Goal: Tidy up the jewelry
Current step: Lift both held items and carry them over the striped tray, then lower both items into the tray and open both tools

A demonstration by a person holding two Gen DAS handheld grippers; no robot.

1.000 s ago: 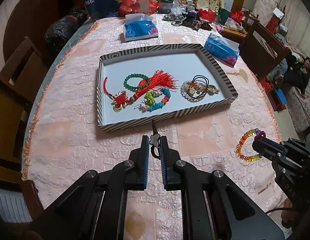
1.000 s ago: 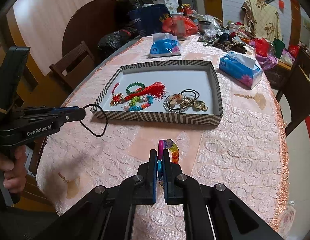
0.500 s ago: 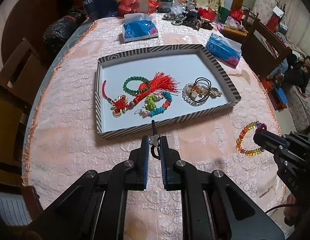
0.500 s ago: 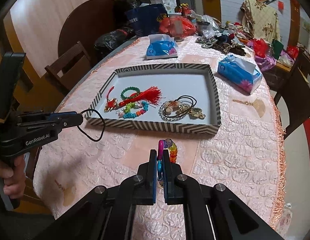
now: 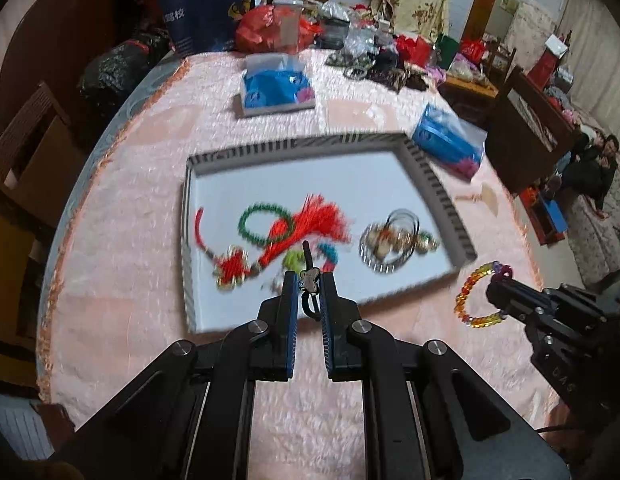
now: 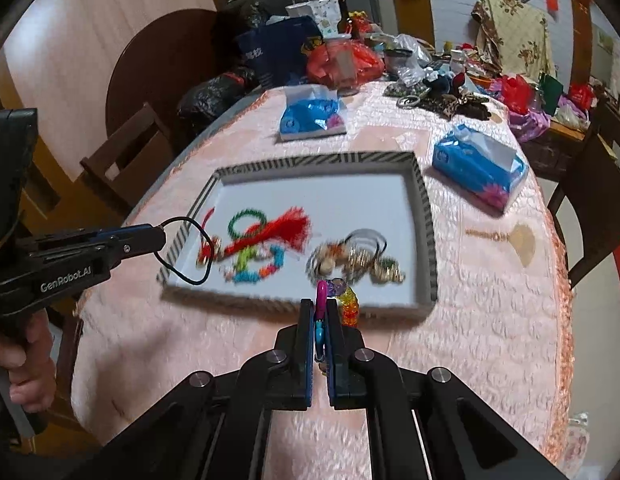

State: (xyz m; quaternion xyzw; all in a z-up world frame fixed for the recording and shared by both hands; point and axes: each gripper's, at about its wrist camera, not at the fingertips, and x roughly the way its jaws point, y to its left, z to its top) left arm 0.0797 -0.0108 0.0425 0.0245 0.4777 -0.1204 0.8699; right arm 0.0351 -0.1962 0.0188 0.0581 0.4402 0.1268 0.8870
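2 tissue packs [image 6: 479, 170], bags [image 6: 342, 60], chairs [image 6: 126, 160].

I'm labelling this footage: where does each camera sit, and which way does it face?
Left wrist: on the left claw, facing across the table at the striped tray; own fingers pinch a black cord, and the right claw shows at right.
Right wrist: on the right claw, facing the same tray; own fingers pinch a colourful bead bracelet, with the left claw and hand at left.
Shared: tray, both blue tissue packs.
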